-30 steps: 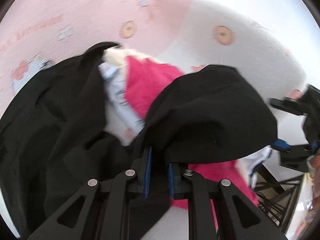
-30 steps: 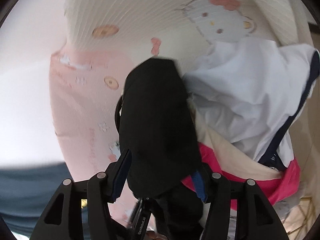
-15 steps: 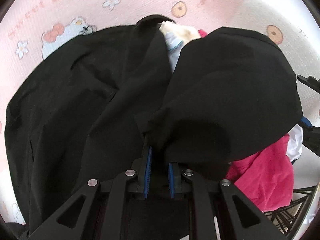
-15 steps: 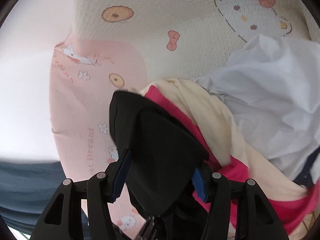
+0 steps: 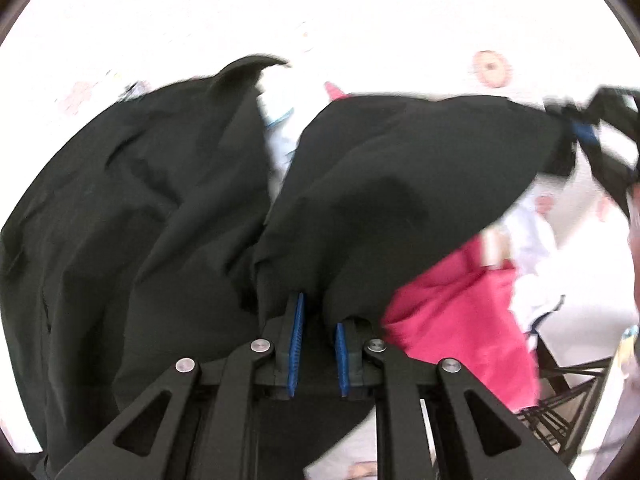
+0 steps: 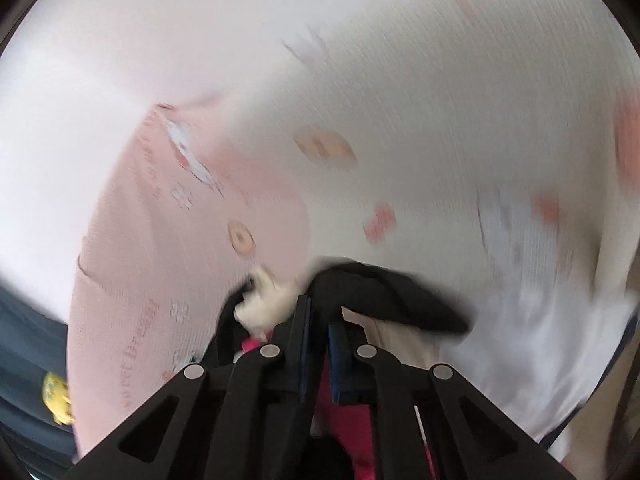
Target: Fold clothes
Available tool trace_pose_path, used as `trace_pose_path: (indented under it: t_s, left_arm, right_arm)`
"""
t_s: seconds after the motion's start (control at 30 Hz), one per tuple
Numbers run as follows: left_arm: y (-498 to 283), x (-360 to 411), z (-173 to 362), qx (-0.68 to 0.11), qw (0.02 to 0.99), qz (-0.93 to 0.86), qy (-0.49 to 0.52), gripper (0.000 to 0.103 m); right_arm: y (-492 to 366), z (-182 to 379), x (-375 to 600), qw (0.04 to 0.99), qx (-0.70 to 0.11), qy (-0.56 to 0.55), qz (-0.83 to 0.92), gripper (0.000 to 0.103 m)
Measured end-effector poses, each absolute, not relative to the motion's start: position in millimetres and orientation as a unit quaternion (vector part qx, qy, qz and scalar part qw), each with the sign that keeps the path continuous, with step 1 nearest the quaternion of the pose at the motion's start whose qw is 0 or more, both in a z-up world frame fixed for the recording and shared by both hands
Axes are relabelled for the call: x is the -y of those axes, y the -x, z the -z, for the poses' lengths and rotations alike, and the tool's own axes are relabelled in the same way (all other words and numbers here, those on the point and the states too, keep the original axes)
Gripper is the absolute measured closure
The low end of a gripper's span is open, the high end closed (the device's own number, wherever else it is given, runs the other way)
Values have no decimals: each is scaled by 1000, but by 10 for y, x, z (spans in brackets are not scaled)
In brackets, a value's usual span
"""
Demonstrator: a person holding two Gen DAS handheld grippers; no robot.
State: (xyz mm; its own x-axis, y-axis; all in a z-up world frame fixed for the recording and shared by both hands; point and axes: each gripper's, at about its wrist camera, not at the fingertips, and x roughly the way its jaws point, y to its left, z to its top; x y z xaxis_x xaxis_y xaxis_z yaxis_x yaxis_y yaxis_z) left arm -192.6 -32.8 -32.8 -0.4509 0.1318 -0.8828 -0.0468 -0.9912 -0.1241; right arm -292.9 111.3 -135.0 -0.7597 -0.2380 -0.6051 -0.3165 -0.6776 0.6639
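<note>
The black garment (image 5: 168,216) now stretches wide: the right hand-held gripper (image 5: 580,128), which a moment ago was only open around the cloth, has clamped down on a black corner at the upper right of the left wrist view. The left hand-held gripper (image 5: 316,344) stays pinched on the other edge at lower centre. Between them the fabric spans taut above the pink garment (image 5: 460,320) and the white clothes (image 5: 532,240) on the patterned bed cover (image 6: 280,120). Judging by this, the spread before folding is under way.
</note>
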Motion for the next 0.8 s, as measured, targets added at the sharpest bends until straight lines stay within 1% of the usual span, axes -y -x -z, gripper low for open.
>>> trace_pose_path:
  t_s: [0.13,0.27,0.33,0.43,0.53,0.57,0.6,0.7,0.73,0.8]
  left_arm:
    - [1879,77,124,53,85,-854,511,91]
    - [1886,-93,22,47,100,-855,506,91]
    - [1879,-130,-21,58,110,-854,505,91]
    - [1890,-179,1,56,111,-847,517,91]
    - [1852,-169,51,59,117,-842,523,91]
    - [1835,-153,61,62,118,-841,524,91]
    - [1812,-133,61,69,117,-842,522,91]
    - [1764,-54,41,103,116,-841,518,91]
    - [1773,-2,37,122,116,-838,520,90]
    - [1767,129,26,176,115,-828,520,90]
  right_arm:
    - [2978,815,-1084,29,-295,304,-906,98]
    - [3024,283,-1056,34,-185,257,-948,100]
    - [3007,92,-1079,44,-150,239,-958,100]
    - [3132,65,-1221,25,-165,295,-941,99]
    - [3124,352,-1430,-38,-264,352,-897,99]
    - [3100,456,-1464,-45,-284,361,-887,99]
    - [3064,576,-1470,-43,-296,374,-878,98]
    - [3007,906,-1424,-28,-296,423,-856,98]
    - [2990,1009,-1402,-24,-294,438,-849,96]
    - [2952,1162,-1351,-27,-301,458,-836,79]
